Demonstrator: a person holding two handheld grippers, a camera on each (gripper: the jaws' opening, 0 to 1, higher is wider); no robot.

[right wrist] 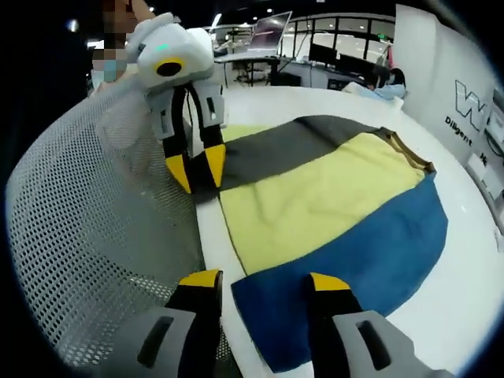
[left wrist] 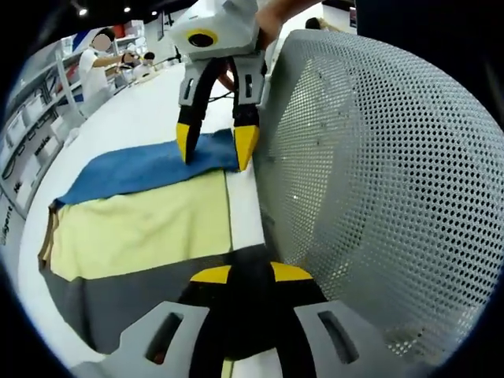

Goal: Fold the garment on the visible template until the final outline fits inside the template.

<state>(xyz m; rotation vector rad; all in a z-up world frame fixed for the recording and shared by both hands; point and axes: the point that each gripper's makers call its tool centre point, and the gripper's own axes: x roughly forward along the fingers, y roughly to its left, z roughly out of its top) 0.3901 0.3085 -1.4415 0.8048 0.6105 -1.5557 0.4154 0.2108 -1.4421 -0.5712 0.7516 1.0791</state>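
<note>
In the left gripper view, the left tool (left wrist: 250,273) rises from the bottom edge with its yellow tips close together, pinched on the dark grey edge of the garment (left wrist: 146,224). The garment lies flat on the white table (left wrist: 130,118), striped in three bands: blue farthest off, pale yellow in the middle, grey nearest the camera. A curved grey mesh panel (left wrist: 378,181) stands at the garment's right, just beside its edge. The right tool (left wrist: 216,150) reaches down from the top of the view, steeply tilted, and its two yellow tips are planted apart on the blue band at the garment's end, with cloth between them. A hand (left wrist: 272,20) shows behind that tool's white housing. Shelving and people stand in the background at the left.

In the right gripper view, the right tool (right wrist: 264,282) rises from the bottom with its jaws spread, one tip over the table at the edge of the mesh panel (right wrist: 87,213) and the other on the blue band of the garment (right wrist: 331,197). The blue corner lies between the two tips. The left tool (right wrist: 195,169) points downward near the mesh, its yellow tips nearly together on the grey band's corner. The garment stretches away across the table (right wrist: 465,299), its collar end far from the tools.
</note>
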